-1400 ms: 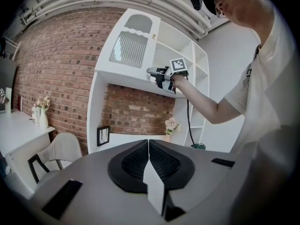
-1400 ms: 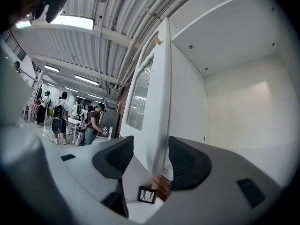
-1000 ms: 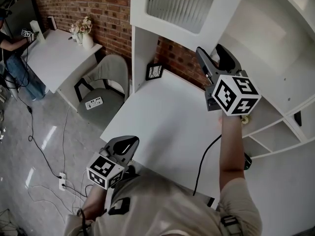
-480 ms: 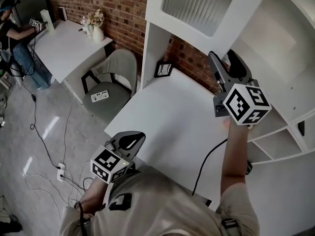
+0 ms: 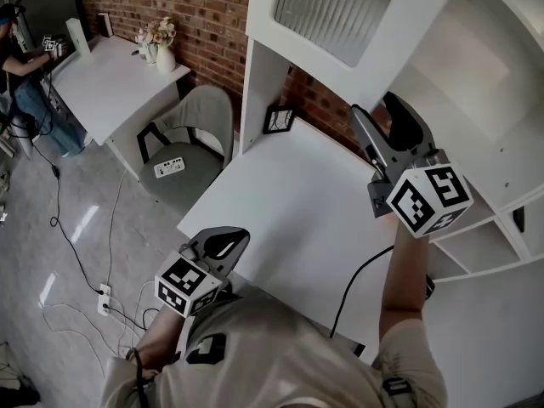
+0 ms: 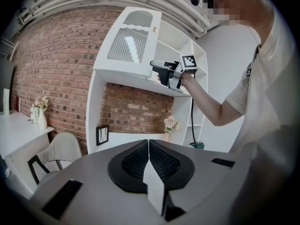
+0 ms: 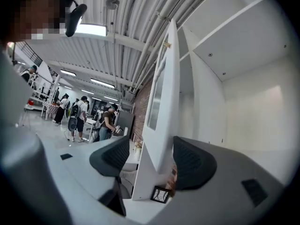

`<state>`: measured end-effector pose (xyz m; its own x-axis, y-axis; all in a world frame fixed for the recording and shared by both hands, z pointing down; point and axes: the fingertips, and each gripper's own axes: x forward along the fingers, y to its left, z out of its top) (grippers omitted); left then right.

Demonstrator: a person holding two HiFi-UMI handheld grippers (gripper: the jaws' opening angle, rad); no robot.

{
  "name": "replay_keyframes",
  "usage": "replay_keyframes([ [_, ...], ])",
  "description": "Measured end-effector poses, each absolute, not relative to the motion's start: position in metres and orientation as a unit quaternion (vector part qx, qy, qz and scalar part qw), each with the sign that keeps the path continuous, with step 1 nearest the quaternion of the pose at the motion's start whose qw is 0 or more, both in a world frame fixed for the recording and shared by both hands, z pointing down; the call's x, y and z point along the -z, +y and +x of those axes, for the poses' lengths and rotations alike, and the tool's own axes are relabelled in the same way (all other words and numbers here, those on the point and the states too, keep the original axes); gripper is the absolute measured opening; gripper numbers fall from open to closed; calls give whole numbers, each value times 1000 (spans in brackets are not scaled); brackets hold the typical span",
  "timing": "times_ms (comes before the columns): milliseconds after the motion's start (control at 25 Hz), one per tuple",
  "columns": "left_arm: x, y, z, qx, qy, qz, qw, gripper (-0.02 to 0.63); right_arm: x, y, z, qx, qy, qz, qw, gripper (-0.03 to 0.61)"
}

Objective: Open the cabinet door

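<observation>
Head view: your right gripper (image 5: 380, 113) was up at the cabinet (image 5: 476, 75) front. The cabinet door (image 5: 340, 15) stood swung well out from the cabinet, so the opening looked mostly done to me. Your left gripper (image 5: 219, 243) hung low, well apart from the cabinet.

Left gripper view: its jaws were pressed together on nothing.

Right gripper view: jaws spread, with the door's lower edge sitting between them, not pinched as far as I could tell. What was left, I'd guess, was a bit more swing, then backing off.
</observation>
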<state>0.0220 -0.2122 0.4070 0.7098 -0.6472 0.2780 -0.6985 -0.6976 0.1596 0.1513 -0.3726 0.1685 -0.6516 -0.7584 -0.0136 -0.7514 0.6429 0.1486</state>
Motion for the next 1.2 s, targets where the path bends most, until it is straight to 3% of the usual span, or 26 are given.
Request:
replay_keyframes([
  [640,-404,-219,36,-104,-351,922,124,18,-165,-361,149,33,-935,354,6,285],
  [960,-405,-216,38,-108,-358,919,124,18,-162,-351,144,-11,-953,301,-29,287],
  [1200,-404,-206,43,-105,-362,918,123,18,-156,-346,145,-80,-961,247,-93,286],
])
